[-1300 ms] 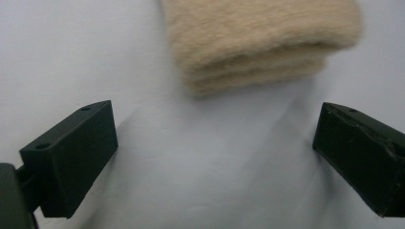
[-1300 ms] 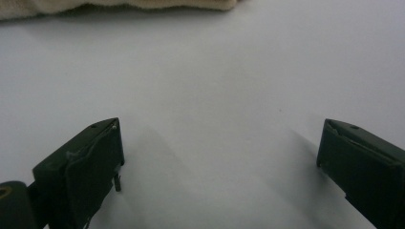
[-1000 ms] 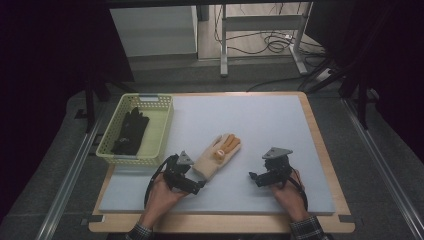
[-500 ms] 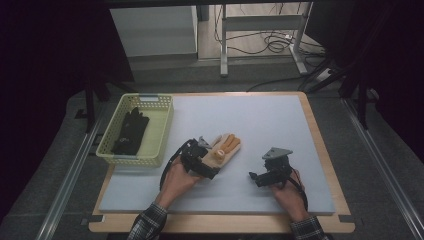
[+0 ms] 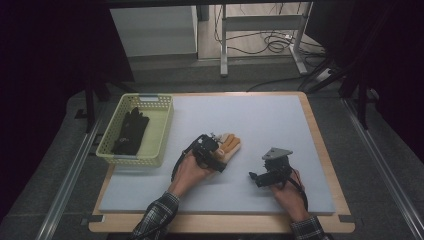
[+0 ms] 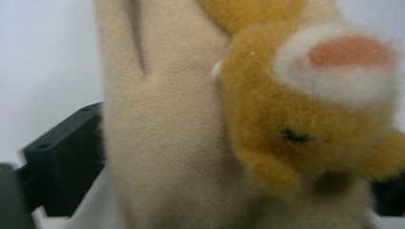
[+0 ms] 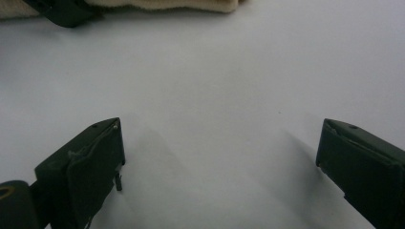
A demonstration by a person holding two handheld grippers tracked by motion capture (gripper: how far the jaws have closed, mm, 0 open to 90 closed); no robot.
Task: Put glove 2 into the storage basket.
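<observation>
Straddling the beige plush glove with an orange animal face (image 6: 248,129), the left gripper's (image 5: 214,156) just-closing jaws are not yet pressed on it; the right gripper (image 5: 256,177) is held agape.

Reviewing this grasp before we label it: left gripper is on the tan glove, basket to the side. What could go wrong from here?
1. The left gripper straddles the tan glove with its jaws just closing; the soft cloth may bunch, so the pinch could catch only a fold and slip.
2. The plush animal patch bulges between the jaws and might spoil an even grip.
3. The basket already holds a black glove; a dragged glove may snag the rim.
</observation>
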